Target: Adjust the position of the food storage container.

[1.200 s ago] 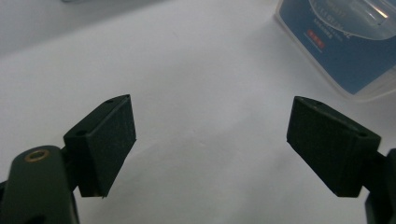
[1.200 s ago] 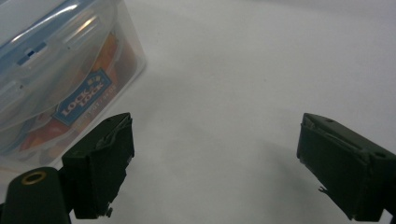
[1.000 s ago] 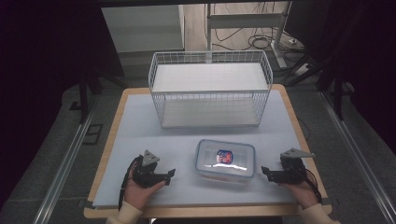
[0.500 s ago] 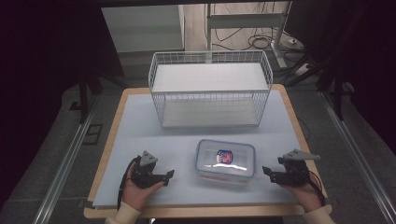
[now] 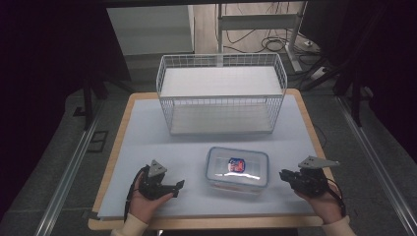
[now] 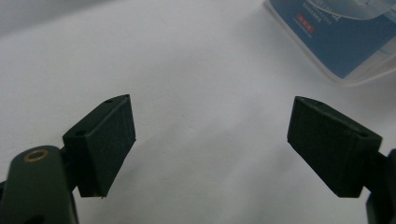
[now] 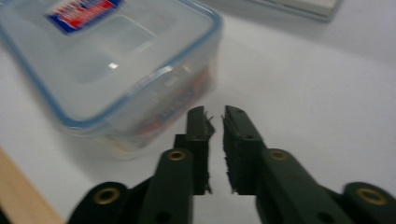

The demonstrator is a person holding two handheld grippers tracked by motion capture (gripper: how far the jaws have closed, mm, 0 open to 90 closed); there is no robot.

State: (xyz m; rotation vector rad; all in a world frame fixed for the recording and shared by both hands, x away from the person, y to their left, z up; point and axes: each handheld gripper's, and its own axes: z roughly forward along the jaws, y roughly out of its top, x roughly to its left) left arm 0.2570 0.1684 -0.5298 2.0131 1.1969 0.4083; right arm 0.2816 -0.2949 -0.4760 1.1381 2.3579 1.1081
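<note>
A wooden-edged table (image 5: 305,105) with a pale top stands on grey floor (image 5: 54,147) in a dim room. Metal rails (image 5: 64,184) run along both sides. Behind it, a white desk frame (image 5: 255,22) stands over tangled cables (image 5: 273,44); darkness covers both flanks.

The high view looks forward and down from above the person's edge of the table (image 5: 147,123), taking in the whole white top and the wire basket (image 5: 221,93) at its far side. The left gripper view sits low, close over the white surface, catching a corner of the clear lidded container (image 6: 345,42) (upper right). The right gripper view, equally low and near, faces that same container (image 7: 107,65), which the high view shows at centre (image 5: 237,168).
</note>
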